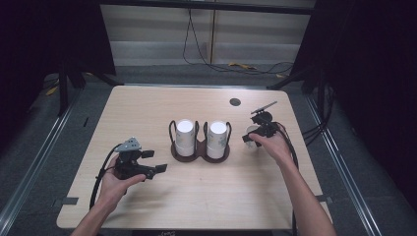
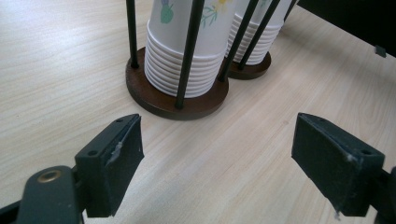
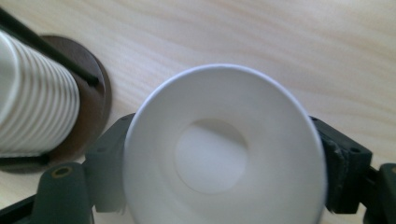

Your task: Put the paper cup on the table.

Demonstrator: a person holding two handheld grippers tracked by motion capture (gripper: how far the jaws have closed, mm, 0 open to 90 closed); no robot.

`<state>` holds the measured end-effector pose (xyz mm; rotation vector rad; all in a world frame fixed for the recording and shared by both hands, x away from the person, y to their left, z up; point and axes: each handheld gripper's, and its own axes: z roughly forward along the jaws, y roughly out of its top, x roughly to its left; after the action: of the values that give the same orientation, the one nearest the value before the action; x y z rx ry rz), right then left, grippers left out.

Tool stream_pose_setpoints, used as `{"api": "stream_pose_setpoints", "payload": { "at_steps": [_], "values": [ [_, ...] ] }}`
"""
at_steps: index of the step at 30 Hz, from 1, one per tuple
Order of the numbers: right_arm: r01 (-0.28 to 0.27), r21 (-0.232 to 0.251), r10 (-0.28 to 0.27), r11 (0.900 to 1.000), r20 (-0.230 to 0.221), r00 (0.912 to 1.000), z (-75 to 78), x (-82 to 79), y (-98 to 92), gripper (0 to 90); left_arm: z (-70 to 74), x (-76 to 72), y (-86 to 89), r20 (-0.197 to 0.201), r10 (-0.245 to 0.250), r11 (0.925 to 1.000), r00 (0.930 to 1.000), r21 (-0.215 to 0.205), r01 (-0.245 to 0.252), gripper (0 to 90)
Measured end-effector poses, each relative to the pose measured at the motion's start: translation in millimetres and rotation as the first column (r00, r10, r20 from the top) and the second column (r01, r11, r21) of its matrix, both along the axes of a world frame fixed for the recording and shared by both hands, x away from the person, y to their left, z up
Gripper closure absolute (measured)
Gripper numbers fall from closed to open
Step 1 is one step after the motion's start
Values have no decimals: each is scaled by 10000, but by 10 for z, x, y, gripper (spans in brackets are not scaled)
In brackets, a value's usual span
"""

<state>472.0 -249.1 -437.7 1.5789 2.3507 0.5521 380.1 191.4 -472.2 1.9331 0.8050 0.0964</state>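
A dark wooden holder (image 1: 199,156) with thin black rods stands mid-table with two stacks of upside-down white paper cups, a left stack (image 1: 185,135) and a right stack (image 1: 217,137). Just right of it a single white paper cup (image 1: 252,131) stands mouth up between the jaws of my right gripper (image 1: 251,134). In the right gripper view the cup (image 3: 210,154) looks round and unsqueezed, its rim hiding the pads of my right gripper (image 3: 224,168). My left gripper (image 1: 156,161) rests left of the holder, open and empty (image 2: 219,149), facing the nearer stack (image 2: 182,60).
A small black round hole (image 1: 235,102) lies in the table top behind the right hand. Cables trail from both grippers toward the near table edge. Bare wood lies in front of the holder base (image 2: 154,98). Dark stands flank the table's far corners.
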Motion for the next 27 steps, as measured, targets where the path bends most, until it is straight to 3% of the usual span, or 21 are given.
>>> {"api": "stream_pose_setpoints", "payload": {
  "at_steps": [5, 16, 20, 21, 24, 27],
  "values": [
    [200, 430, -223, 9989, 527, 9984, -28, -76, -75, 196, 2, -2, 4, -40, 6, 10000, 10000, 99, -5, 166],
    [533, 960, -595, 9940, 630, 9962, -234, -303, -198, 174, -5, -19, -21, -67, -149, 9993, 9999, 351, 151, 166],
    [594, 1357, -723, 9890, 927, 9931, -211, -429, -240, 174, 2, -26, -20, -80, -82, 9996, 9999, 272, 84, 167],
    [590, 1450, -765, 9877, 1185, 9900, -184, -534, -266, 171, 14, -28, -8, -48, -65, 9995, 10000, 293, 67, 168],
    [550, 1207, -724, 9912, 1450, 9868, -117, -696, -289, 168, 19, -26, 0, -116, 91, 9996, 9999, 255, -88, 172],
    [674, 1697, -960, 9832, 1666, 9813, -58, -838, -356, 168, 20, -28, -1, -179, 143, 9996, 9997, 233, -139, 177]
  ]
}}
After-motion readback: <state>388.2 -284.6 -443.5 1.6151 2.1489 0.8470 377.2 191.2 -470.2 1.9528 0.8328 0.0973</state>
